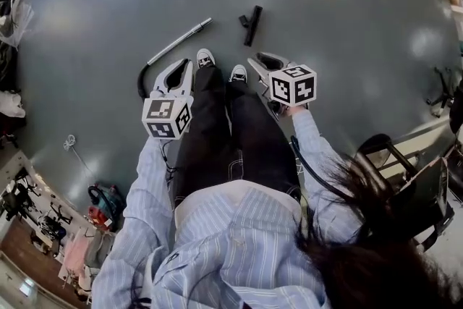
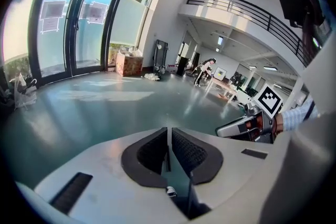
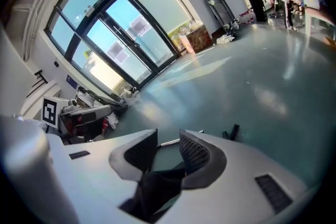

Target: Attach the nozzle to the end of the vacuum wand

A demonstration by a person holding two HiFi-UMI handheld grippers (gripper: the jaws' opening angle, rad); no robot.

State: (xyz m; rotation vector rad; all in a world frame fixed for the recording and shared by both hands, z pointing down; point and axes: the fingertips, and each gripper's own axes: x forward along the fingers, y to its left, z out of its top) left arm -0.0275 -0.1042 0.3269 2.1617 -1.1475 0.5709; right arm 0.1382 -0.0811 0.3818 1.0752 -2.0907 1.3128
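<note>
The vacuum wand [image 1: 177, 45], a silver tube with a black curved end, lies on the grey floor ahead of my left gripper [image 1: 184, 69]. The black nozzle [image 1: 251, 24] lies apart from it, farther out and to the right, ahead of my right gripper [image 1: 257, 61]. Both grippers hang above the floor beside the person's legs and touch neither part. The left gripper [image 2: 169, 147] is shut with nothing in it. The right gripper [image 3: 168, 148] stands open and holds nothing; past its jaws I see a bit of the wand [image 3: 170, 141] and the nozzle [image 3: 231, 132].
The person's two shoes [image 1: 205, 58] stand between the grippers. A dark chair [image 1: 405, 177] is at the right, and cluttered gear [image 1: 105, 202] at the lower left. Glass doors with a cardboard box [image 2: 128, 64] lie far across the grey floor [image 1: 347, 18].
</note>
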